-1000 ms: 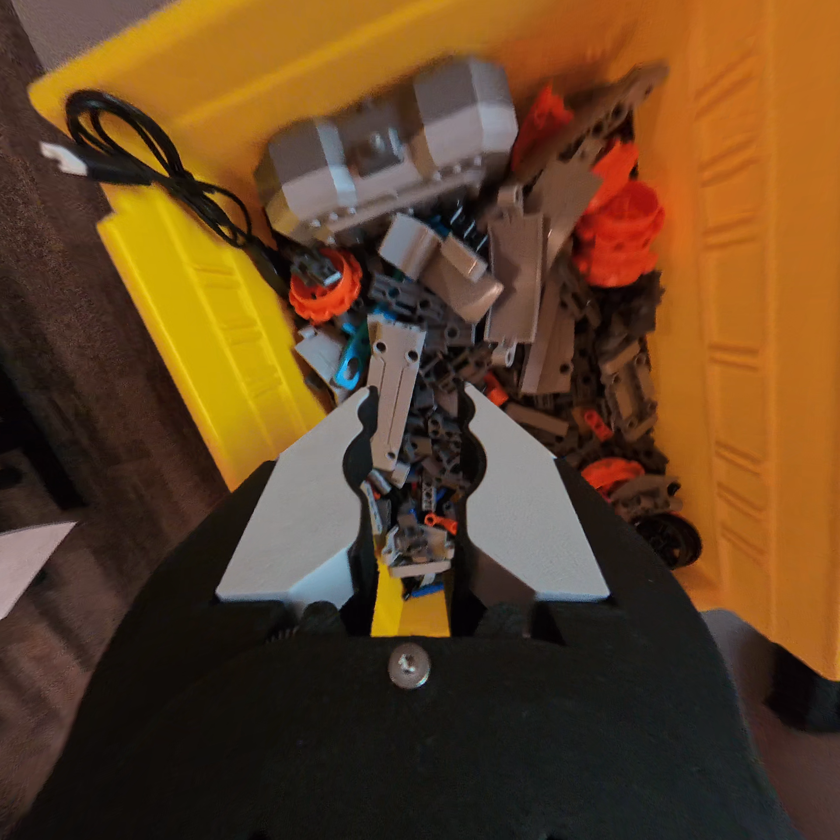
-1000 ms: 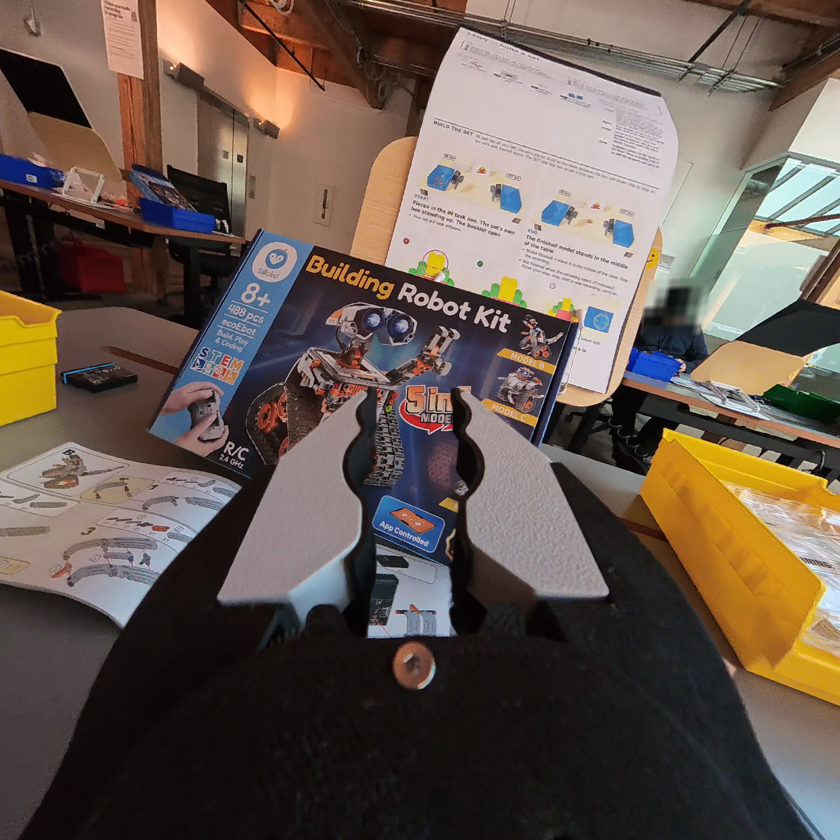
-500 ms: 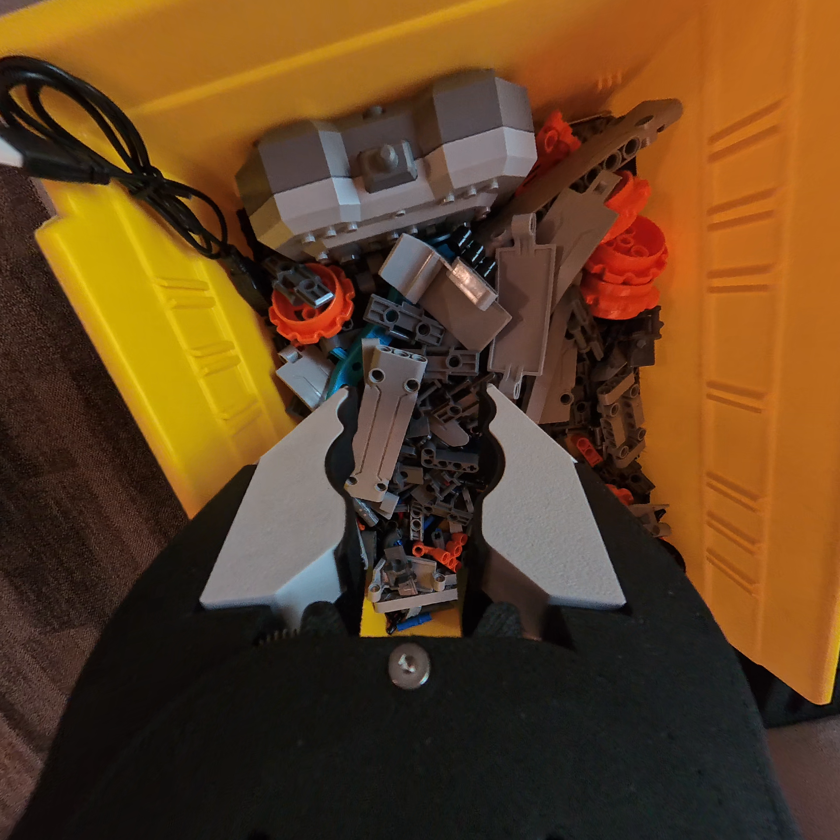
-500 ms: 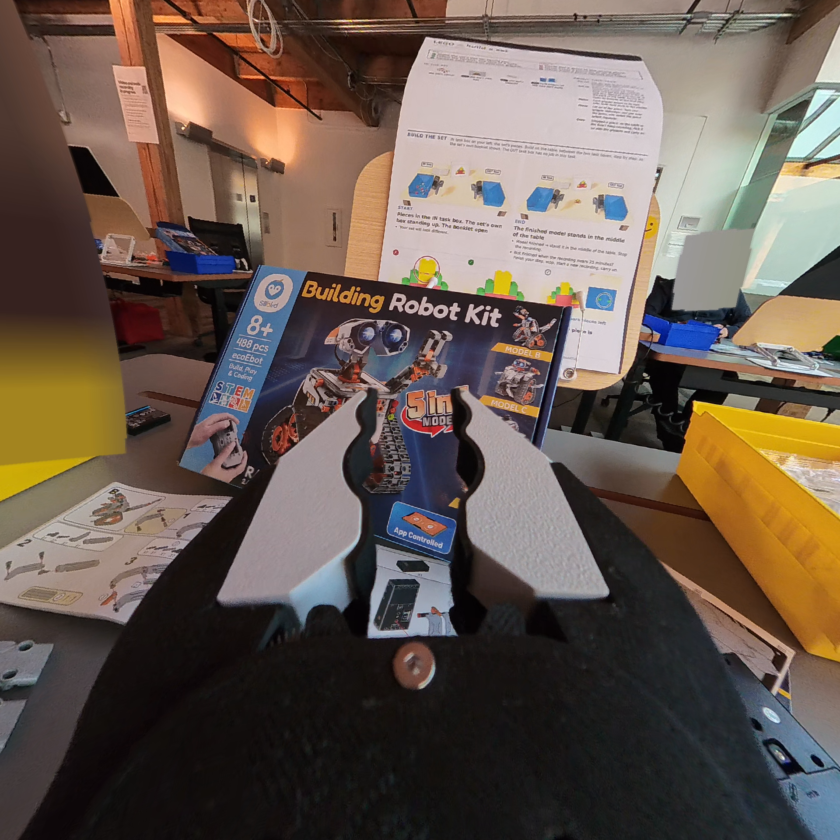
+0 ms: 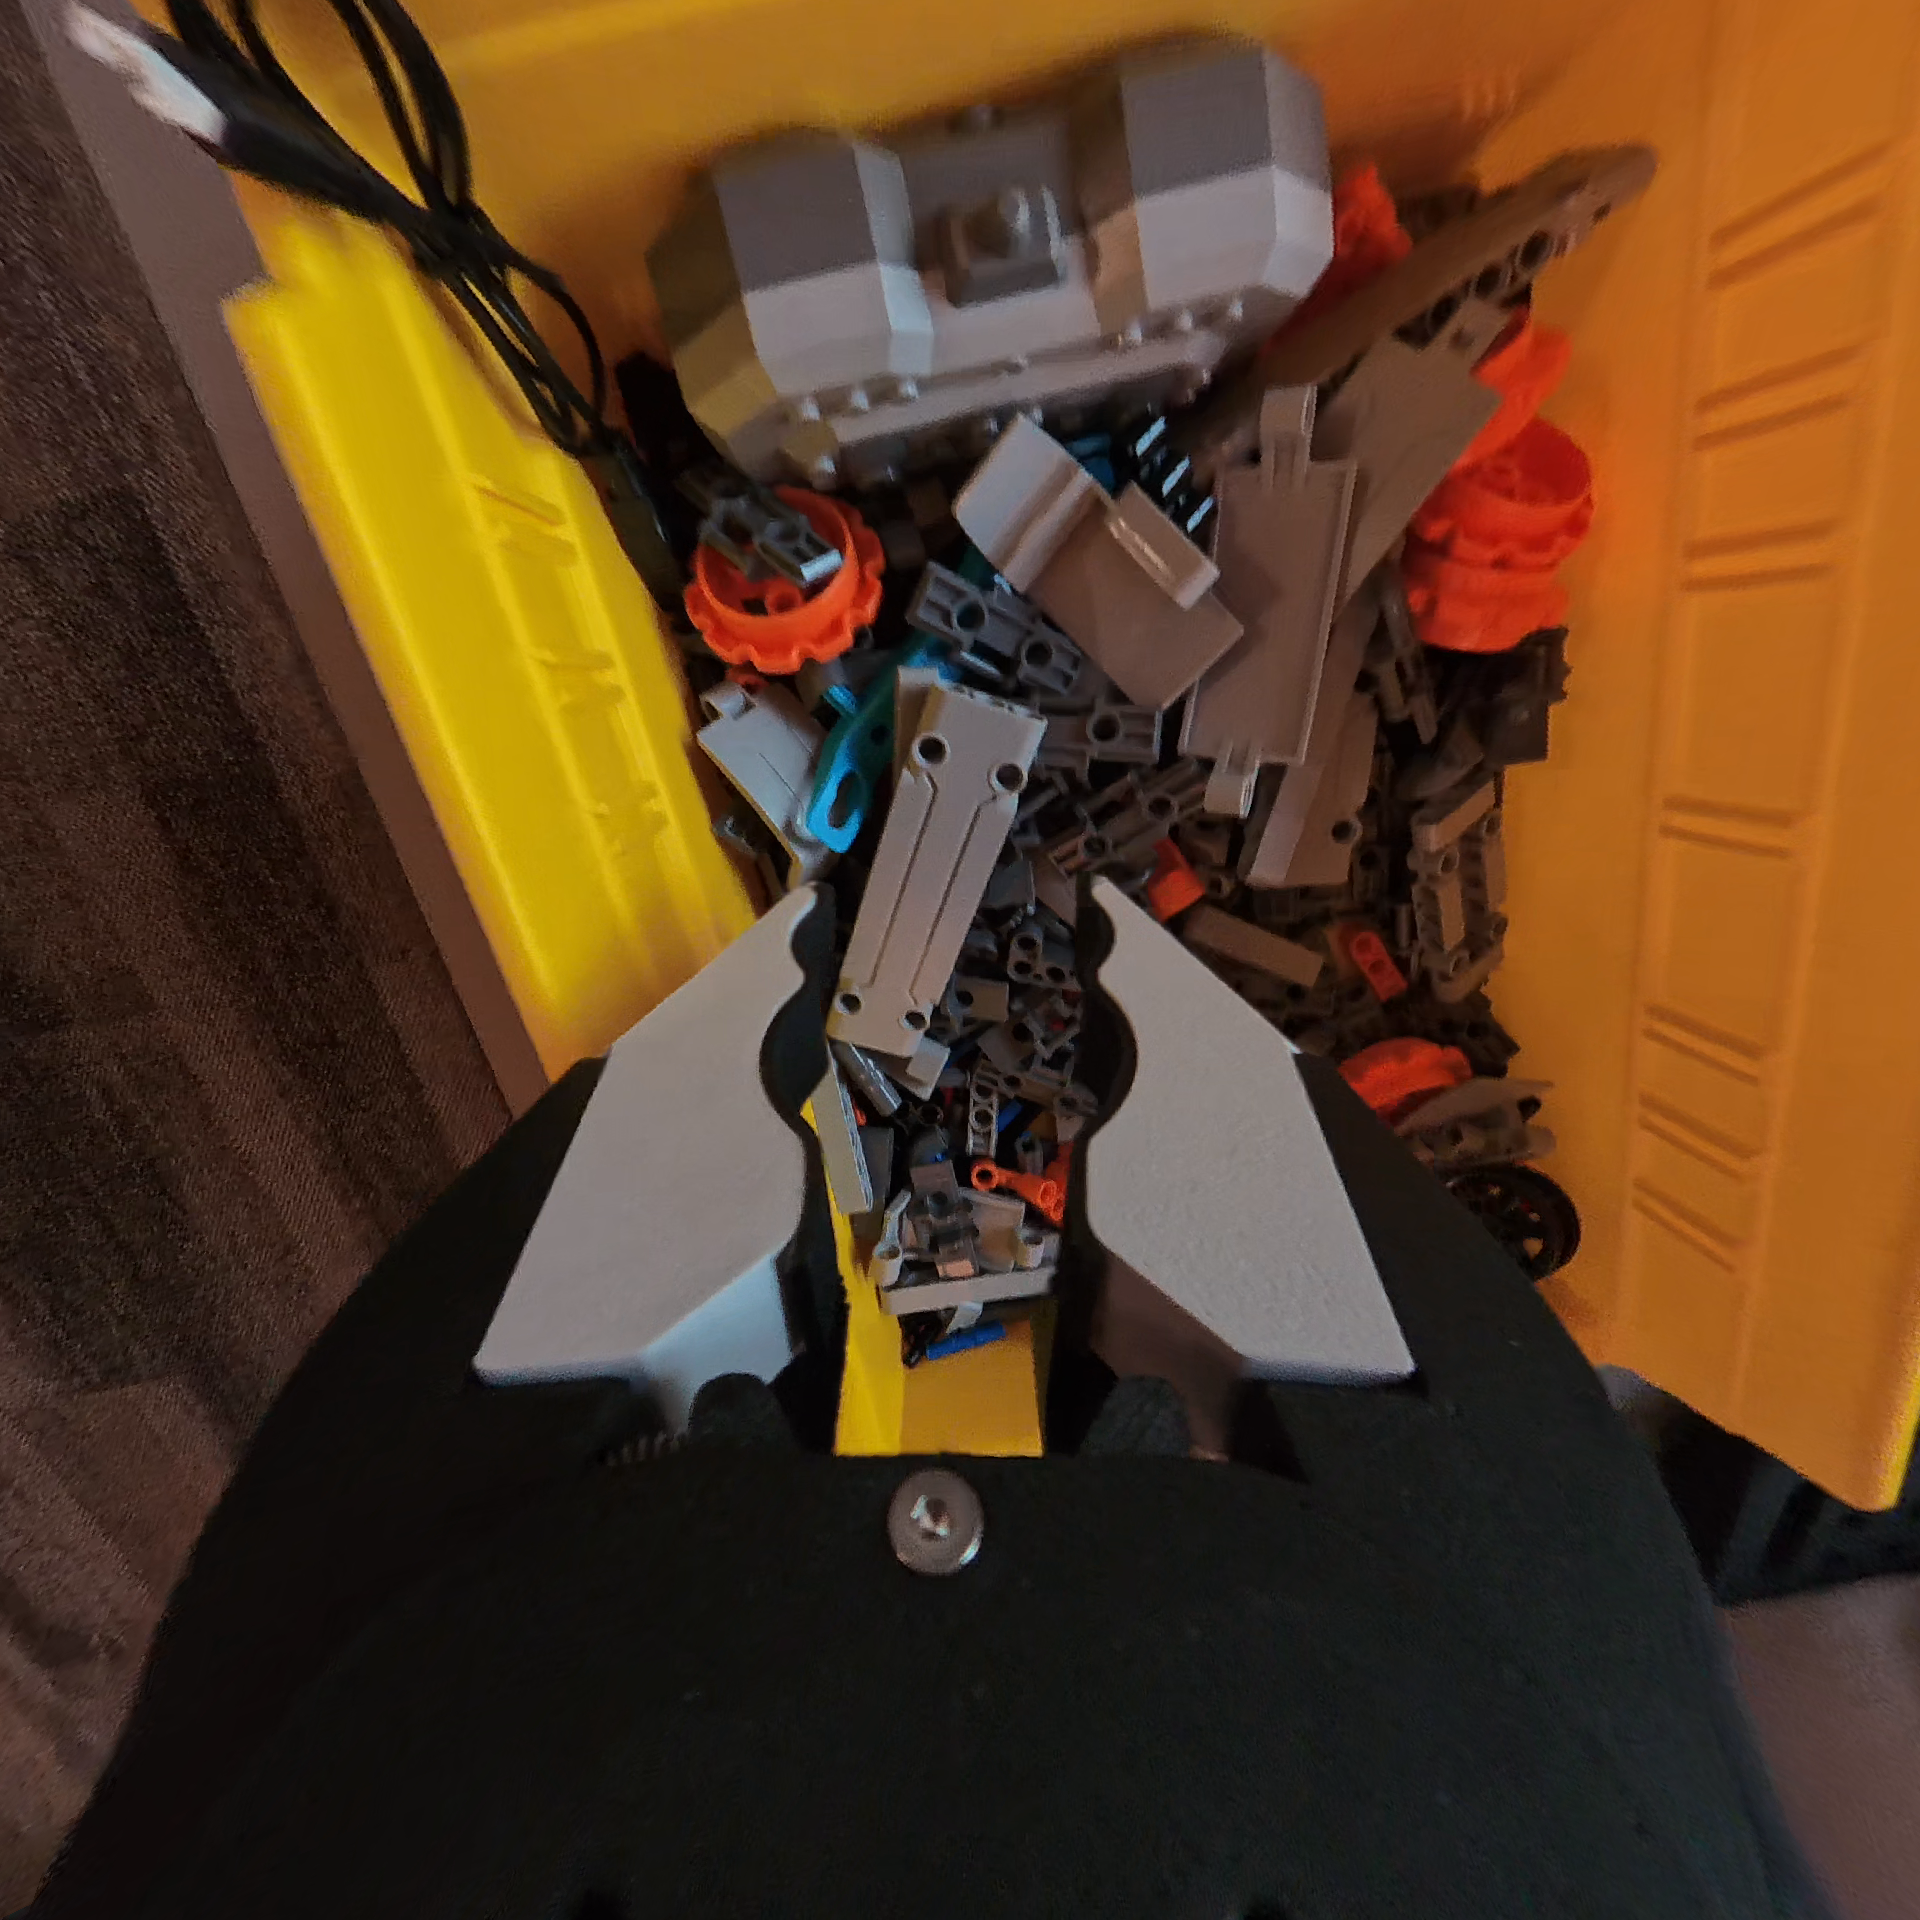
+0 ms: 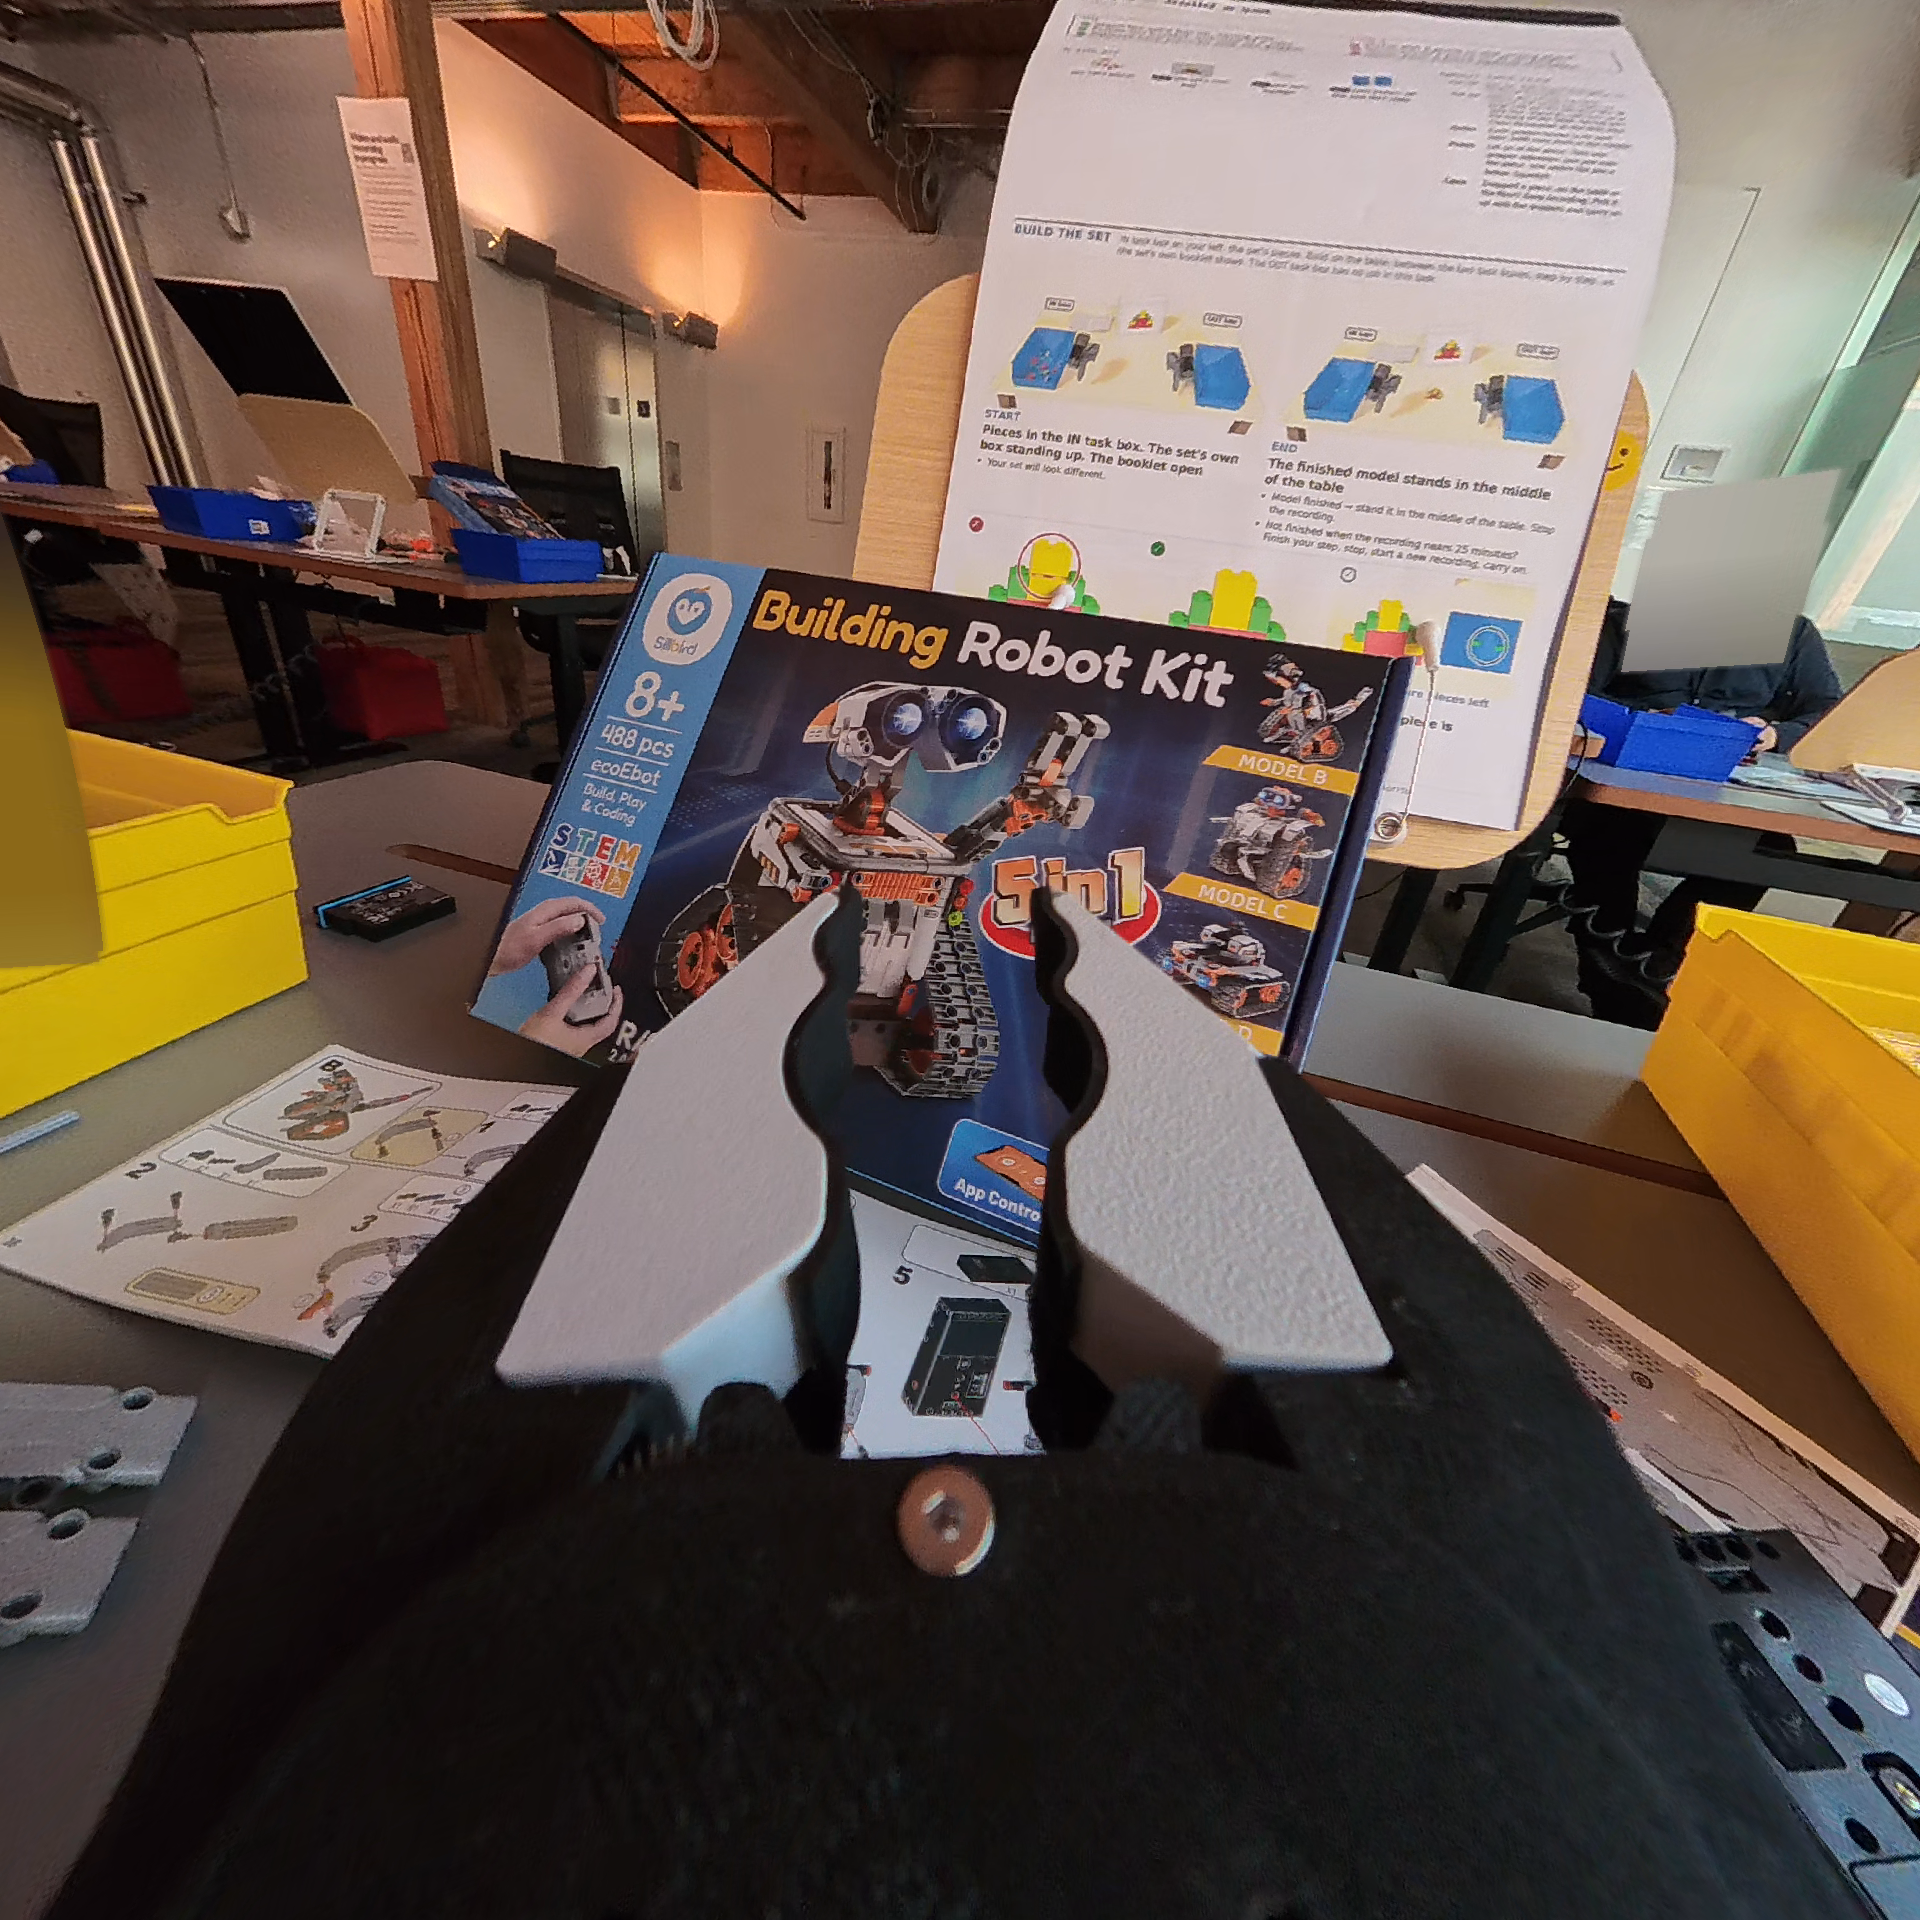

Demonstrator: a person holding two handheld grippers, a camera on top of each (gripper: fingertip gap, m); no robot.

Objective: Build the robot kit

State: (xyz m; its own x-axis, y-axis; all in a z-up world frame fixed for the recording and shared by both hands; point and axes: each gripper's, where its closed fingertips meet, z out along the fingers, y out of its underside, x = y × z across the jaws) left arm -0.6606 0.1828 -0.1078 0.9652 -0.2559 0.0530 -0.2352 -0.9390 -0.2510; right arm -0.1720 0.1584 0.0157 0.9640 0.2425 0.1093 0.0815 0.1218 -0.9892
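In the left wrist view my left gripper (image 5: 956,902) is open over a heap of small grey, black and orange building pieces in a yellow bin (image 5: 1766,623). A long light grey panel (image 5: 935,862) lies between the fingertips; I cannot tell if they touch it. A big grey block (image 5: 997,239) lies at the bin's far end, with orange wheels (image 5: 1496,540) to the right. In the right wrist view my right gripper (image 6: 938,904) is open and empty above the table, pointing at an upright robot kit box (image 6: 935,831).
A black cable (image 5: 457,239) hangs over the bin's left wall. An open instruction booklet (image 6: 260,1195) lies left of the box, with grey panels (image 6: 73,1455) nearer. Yellow bins stand at left (image 6: 156,935) and right (image 6: 1797,1122). A printed sheet (image 6: 1330,416) hangs behind the box. The tips of one gripper are about 50 cm away from the tips of the other. The big grey block (image 5: 997,239) is closer to my left gripper, around 9 cm from its tips; the right tips are 45 cm off.
The left gripper's jaws opened wider, then narrowed slightly, and its view shifted over the bin. The right gripper moved nearer the kit box, still open.
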